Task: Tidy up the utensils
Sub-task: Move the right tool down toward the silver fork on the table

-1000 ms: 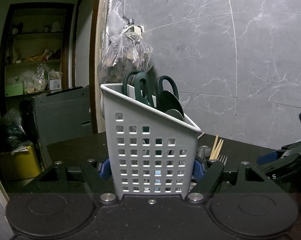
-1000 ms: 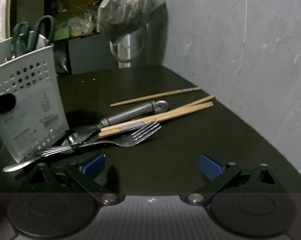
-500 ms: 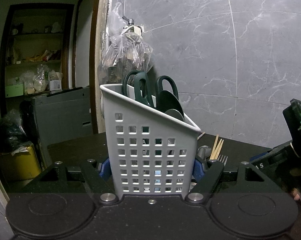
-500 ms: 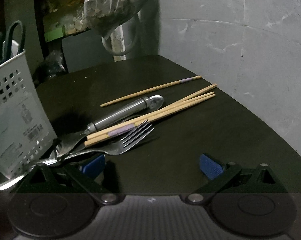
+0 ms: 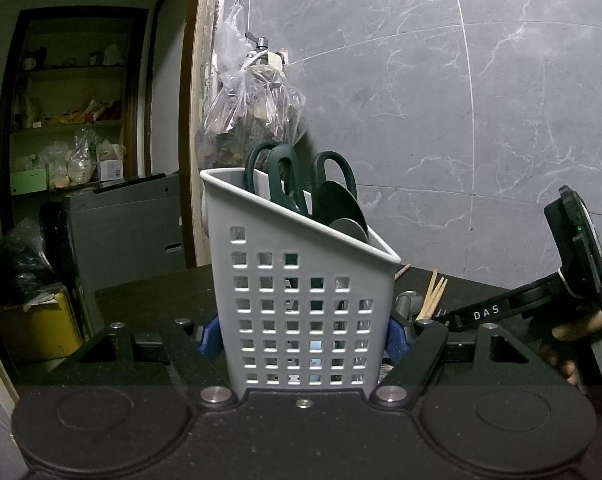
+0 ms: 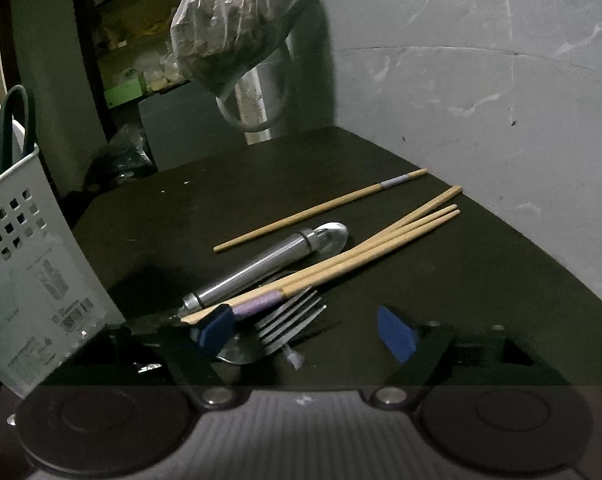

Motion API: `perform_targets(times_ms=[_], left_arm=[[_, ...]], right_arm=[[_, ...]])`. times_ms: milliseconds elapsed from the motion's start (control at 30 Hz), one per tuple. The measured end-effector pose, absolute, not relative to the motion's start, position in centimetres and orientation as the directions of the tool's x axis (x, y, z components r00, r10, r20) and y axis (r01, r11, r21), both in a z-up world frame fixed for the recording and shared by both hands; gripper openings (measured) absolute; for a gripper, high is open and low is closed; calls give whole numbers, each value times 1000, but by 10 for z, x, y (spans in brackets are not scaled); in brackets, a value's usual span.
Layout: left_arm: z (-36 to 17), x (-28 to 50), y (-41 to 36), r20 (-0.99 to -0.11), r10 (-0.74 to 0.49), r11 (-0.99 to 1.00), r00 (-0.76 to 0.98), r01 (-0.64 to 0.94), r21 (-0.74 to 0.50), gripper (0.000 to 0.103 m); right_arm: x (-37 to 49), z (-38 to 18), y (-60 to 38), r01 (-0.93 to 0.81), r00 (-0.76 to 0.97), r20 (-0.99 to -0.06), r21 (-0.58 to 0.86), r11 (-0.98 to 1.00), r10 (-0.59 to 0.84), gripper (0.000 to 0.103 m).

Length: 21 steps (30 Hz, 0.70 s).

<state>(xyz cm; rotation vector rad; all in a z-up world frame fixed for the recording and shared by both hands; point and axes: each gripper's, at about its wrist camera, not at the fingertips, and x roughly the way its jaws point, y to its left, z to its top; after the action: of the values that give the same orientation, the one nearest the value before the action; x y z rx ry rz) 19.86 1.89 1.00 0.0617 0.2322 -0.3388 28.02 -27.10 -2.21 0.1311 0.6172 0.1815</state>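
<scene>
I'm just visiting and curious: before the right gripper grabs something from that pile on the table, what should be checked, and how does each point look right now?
1. Basket held steady: ok, the left gripper is shut on its sides.
2. Room in the basket: ok, only scissors and a dark round utensil stick out.
3. Right gripper lined up on one item: not ok, its closing jaws bracket the fork tines while the left pad overlaps the chopsticks.
4. Pile untangled: not ok, chopsticks lie across the fork and beside the metal handle.
5. What lies beneath the fork: cannot tell.
</scene>
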Motion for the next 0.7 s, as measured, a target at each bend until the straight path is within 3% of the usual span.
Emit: perform_targets(times_ms=[133,467,567,700], left_arm=[[10,199,18,-236,-322,942,917,336,20,77],[10,198,19,-237,-321,942,917,336,22,77],[10,198,19,-236,-322,942,917,336,22,77],[10,198,18,-236,-322,942,917,336,21,77]], right_arm=[[280,-22,-270,-128,802,-559,183,975,210,80],[283,-24,-273,-135,803,-547,221,966,237,63],[283,-24,-275,-133,804,-542,239,962,246,63],[283,-25,-278,-132,803,-534,273,953,265,47]])
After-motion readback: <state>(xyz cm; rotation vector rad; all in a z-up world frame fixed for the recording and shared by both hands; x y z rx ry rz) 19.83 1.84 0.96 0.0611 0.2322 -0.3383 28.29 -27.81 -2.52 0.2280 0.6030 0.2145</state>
